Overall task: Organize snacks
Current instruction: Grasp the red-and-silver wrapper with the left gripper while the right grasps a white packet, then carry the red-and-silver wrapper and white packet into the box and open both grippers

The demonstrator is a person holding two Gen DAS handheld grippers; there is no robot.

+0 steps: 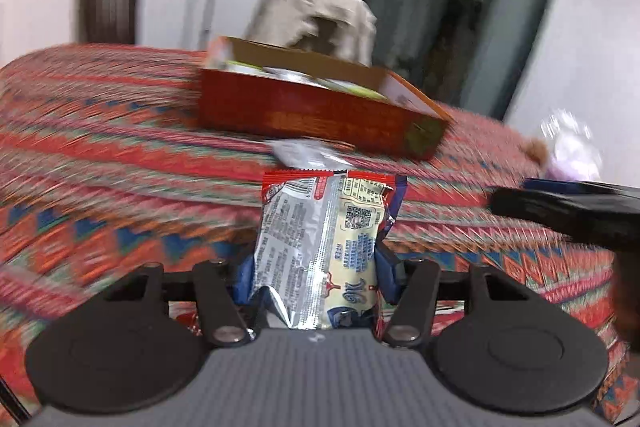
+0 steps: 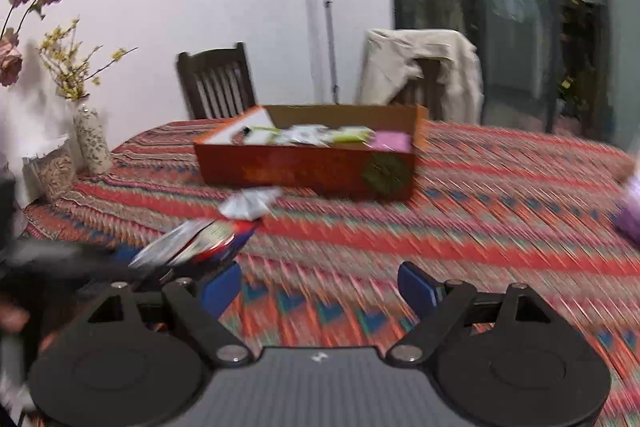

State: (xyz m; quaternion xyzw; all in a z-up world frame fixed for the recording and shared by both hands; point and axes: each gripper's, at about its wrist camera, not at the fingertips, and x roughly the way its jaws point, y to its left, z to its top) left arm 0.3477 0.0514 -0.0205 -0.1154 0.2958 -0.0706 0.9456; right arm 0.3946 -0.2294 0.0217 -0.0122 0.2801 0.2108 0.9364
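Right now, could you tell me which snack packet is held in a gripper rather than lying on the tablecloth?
The red-edged foil snack packet, clamped in the left gripper. The small silver packet lies loose before the orange box.

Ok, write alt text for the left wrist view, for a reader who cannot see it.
The left gripper is shut on a red and silver snack packet, held upright above a red patterned tablecloth. Beyond it stands an open orange box with packets inside, and a small silver packet lies just before the box. The picture is motion-blurred.
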